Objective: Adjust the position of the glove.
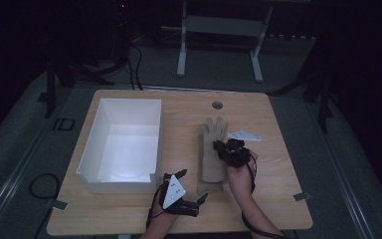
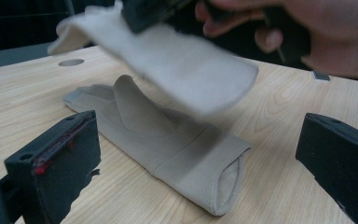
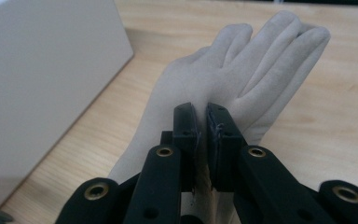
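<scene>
Beige fabric sits pinched between the two black jaws of my right hand-held gripper (image 3: 201, 122), clenched on the upper glove (image 3: 223, 79) at the palm, just below the base of its fingers. In the right gripper view the jaws stand almost together with only the cloth between them, and the glove's fingers spread away beyond the tips. In the left gripper view this same glove (image 2: 168, 60) hangs blurred in the air, lifted off the worktop (image 2: 18, 88) by my right hand (image 2: 307, 32).

Second item: lower glove (image 2: 168, 144), same beige cloth, lying flat on the wood directly under the lifted one, its cuff opening turned toward my left hand-held gripper (image 2: 200, 154).

Left hand-held gripper: released, jaws wide apart, nothing between the pads; the lower glove's cuff lies ahead of the gap, not touched. In the high view it (image 1: 191, 186) rests near the front edge of the worktop, just left of the gloves' cuff end, a grey three-cornered plate on its top.

White box (image 1: 122, 144): open-topped, rectangular, on the left half of the worktop, just beside the gloves.

Round hole (image 1: 217, 105): in the worktop near the far edge, beyond the glove fingertips.
</scene>
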Motion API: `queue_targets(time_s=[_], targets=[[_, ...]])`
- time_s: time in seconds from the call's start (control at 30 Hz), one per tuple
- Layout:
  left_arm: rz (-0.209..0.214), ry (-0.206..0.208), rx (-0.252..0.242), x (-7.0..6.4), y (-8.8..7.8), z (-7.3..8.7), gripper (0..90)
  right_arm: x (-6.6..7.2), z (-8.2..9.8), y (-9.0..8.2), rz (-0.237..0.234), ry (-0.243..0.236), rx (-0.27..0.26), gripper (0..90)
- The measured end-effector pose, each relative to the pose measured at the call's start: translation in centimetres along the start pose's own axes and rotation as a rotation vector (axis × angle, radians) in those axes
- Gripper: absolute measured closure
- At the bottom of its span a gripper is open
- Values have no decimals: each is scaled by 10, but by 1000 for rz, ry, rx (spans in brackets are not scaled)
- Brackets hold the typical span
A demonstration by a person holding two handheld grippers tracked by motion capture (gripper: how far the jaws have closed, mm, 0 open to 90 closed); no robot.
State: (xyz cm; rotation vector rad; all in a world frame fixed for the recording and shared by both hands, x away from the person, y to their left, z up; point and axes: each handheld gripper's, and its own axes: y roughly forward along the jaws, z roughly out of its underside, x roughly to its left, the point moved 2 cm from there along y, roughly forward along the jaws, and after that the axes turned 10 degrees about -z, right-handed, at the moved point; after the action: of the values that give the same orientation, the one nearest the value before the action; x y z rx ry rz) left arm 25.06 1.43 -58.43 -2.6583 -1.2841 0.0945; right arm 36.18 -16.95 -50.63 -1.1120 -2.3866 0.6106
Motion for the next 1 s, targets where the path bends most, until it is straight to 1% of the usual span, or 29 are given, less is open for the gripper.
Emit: queue_targets(time_s=[0.07,0.17,0.27,0.37,0.57,0.63,0.77,0.8,0.9,0.93,0.97,1.0], targets=[[1,0,-1,0,0,0,2,-1,7,7,4,3,21,830],[0,2,0,0,0,0,2,-4,16,16,8,21,45,829],[-1,2,1,-1,0,0,2,-5,23,22,5,34,68,826],[-1,1,2,-1,0,0,2,-4,29,26,6,31,81,822],[-2,2,3,-1,0,0,2,-6,37,35,2,27,119,802],[-2,3,3,-1,0,0,2,-7,39,37,-3,32,125,798],[-2,4,6,0,1,0,2,-7,41,40,-2,25,133,782],[-2,3,7,-1,1,0,2,-6,41,40,-4,24,132,762],[-7,1,20,-1,2,0,2,-5,36,35,-13,14,121,658],[-11,-9,28,0,2,-1,2,-5,34,32,-20,7,117,616],[-6,-16,41,0,3,-1,3,-5,32,30,-24,1,109,589],[-3,-15,49,1,4,-1,3,-5,29,27,-26,-9,102,551]])
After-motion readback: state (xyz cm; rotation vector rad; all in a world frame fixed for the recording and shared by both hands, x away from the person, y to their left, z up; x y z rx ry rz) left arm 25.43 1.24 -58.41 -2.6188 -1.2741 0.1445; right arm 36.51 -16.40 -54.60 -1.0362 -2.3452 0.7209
